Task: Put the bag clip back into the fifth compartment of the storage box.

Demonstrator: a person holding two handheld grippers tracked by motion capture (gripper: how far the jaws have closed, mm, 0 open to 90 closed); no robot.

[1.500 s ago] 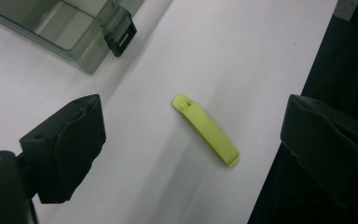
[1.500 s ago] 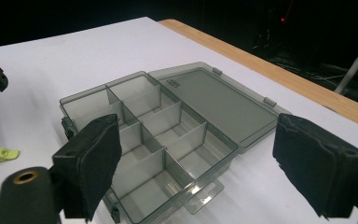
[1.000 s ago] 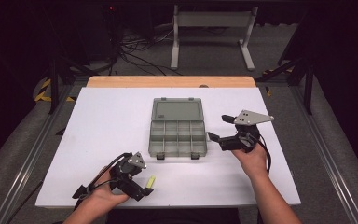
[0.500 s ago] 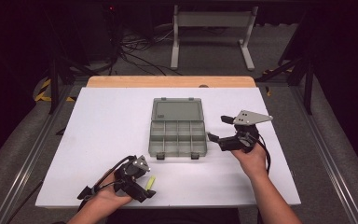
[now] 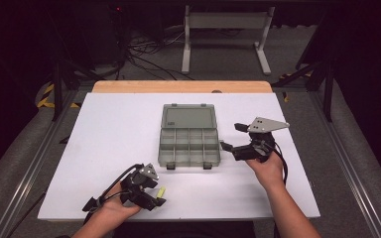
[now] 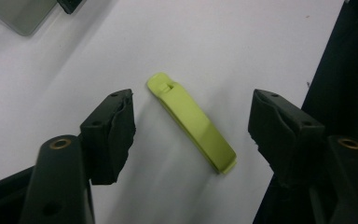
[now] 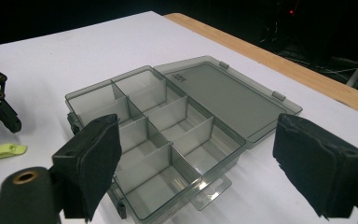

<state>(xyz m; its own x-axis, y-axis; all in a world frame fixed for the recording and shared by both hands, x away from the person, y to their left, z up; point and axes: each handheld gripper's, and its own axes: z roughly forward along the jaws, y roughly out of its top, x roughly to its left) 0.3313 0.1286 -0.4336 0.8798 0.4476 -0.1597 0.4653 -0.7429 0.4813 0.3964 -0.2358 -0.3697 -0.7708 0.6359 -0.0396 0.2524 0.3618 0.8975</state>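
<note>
**Around the white counter**

The white counter (image 5: 129, 129) has a wooden strip (image 5: 178, 87) along its far edge. Beyond that edge, on the grey floor (image 5: 297, 74), stands a pale metal frame (image 5: 225, 29) (two feet, one crossbar), with a tangle of dark cables (image 5: 144, 49) beside it. Metal rails (image 5: 352, 168) run along both sides of the counter.

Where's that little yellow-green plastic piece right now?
The yellow-green piece lies flat on the white table near its front edge, left of the open compartment box, between the left gripper's open jaws, untouched.
</note>
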